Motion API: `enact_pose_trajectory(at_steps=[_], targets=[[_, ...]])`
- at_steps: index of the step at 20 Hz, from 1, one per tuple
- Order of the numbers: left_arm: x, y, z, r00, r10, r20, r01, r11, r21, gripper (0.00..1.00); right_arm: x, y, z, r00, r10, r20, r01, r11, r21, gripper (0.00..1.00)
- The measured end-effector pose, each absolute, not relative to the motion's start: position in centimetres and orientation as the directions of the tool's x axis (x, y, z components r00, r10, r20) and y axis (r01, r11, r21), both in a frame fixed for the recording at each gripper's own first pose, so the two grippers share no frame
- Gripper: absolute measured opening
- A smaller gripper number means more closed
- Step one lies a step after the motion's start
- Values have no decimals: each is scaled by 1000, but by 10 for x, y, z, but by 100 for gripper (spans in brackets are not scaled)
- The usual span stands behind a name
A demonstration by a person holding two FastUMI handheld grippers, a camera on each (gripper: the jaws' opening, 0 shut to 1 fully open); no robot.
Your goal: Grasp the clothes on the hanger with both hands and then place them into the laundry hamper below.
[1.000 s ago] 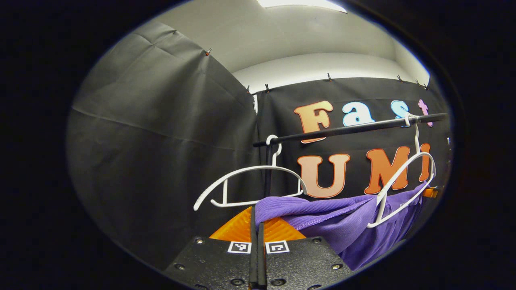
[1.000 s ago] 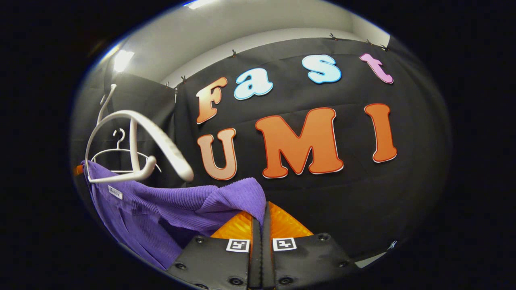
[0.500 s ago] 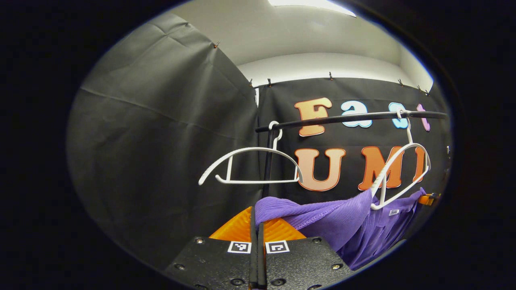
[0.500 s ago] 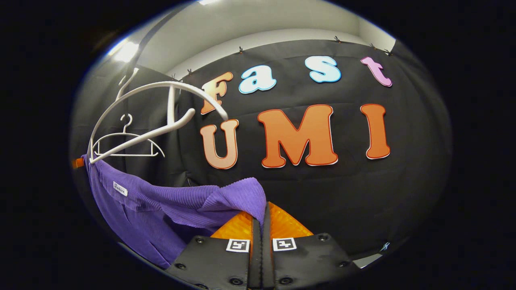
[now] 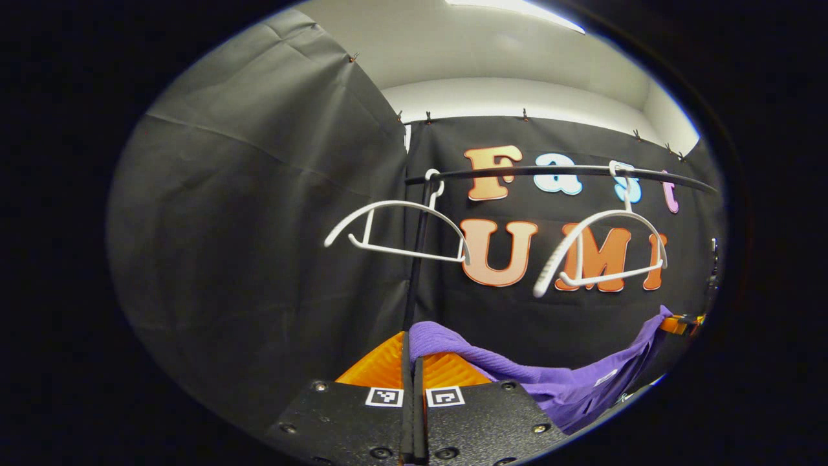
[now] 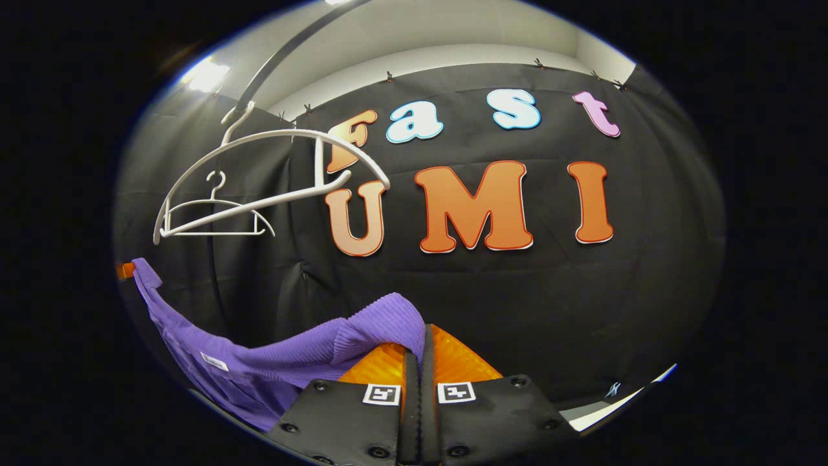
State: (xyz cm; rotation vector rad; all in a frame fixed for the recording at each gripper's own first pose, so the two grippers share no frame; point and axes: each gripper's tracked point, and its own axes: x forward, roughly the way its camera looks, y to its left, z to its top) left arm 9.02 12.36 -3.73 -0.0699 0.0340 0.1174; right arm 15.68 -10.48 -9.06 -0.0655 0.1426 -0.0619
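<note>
In the left gripper view we see our left gripper (image 5: pixel 411 353) closed tight, both fingers pinching one end of the purple garment (image 5: pixel 550 378). The cloth sags away to the right, below the black rail (image 5: pixel 556 172), to our right gripper (image 5: pixel 679 322) near the rail's right end. Two bare white hangers hang on that rail: the left hanger (image 5: pixel 398 223) at its left end, the right hanger (image 5: pixel 605 249) toward its right end. In the right gripper view the right gripper (image 6: pixel 420 353) is likewise clamped on the garment's (image 6: pixel 259 366) other end, which drapes leftward beneath both hangers (image 6: pixel 272 175).
</note>
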Motion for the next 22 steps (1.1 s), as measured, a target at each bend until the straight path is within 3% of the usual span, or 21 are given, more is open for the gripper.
enact_pose_trajectory(at_steps=[10,22], targets=[[79,7,-56,996,-65,-53,64,998,-5,0,96,-102,-96,986,-86,-144,87,996,2,7],[92,-143,-131,944,-275,-184,264,961,-84,0,67,-73,-149,975,-71,-209,74,997,8,8]])
